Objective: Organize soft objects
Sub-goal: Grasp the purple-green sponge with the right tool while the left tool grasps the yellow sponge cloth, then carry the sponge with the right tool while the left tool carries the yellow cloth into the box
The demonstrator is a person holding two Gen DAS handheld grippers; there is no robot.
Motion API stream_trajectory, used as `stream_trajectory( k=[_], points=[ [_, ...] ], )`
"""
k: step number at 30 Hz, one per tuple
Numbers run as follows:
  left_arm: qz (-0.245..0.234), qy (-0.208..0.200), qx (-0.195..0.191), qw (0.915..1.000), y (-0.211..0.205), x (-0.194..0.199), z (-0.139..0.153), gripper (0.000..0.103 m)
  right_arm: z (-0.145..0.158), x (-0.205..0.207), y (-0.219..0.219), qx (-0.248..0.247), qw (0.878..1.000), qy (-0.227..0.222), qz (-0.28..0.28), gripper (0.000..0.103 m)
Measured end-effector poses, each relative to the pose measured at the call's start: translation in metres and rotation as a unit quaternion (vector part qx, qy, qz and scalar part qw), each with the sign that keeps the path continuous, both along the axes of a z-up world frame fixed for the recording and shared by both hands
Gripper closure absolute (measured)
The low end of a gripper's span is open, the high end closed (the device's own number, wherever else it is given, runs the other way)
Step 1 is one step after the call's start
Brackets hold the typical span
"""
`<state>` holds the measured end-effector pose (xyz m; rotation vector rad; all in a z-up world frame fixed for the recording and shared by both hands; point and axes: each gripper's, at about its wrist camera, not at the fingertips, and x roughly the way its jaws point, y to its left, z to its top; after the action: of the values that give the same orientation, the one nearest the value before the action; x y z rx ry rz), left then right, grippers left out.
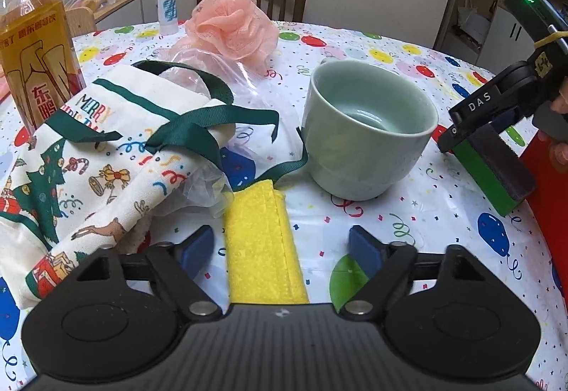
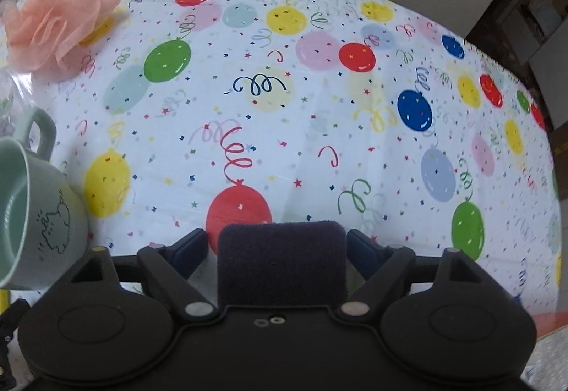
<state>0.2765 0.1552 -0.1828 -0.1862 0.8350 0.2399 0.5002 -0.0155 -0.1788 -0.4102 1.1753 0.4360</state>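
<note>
Early stage: right tongs gripping the sponge; left tongs gaping around the yellow cloth, not clamping; loofah lying loose.

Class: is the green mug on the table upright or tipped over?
Upright: the green mug stands on its base, its empty mouth facing up.

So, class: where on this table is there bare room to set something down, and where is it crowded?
Free: the tablecloth right of the mug and loofah, out to the far edge. Crowded: the left side, where tote, yellow cloth, bottle and mug sit close.
</note>
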Motion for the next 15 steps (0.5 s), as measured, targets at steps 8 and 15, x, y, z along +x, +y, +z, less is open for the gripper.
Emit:
stream_trajectory(
  k=[8,15],
  points=[
    [0.014,0.002,0.017,0.9998,0.002,-0.001,0.002,0.062,0.007,-0.007,-0.007,0.025,0.999,-0.008,-0.018,0.035],
    [0.014,0.002,0.001,0.9999,0.005,-0.002,0.004,0.065,0.028,-0.033,-0.009,0.068,0.997,-0.024,-0.017,0.035]
  ],
)
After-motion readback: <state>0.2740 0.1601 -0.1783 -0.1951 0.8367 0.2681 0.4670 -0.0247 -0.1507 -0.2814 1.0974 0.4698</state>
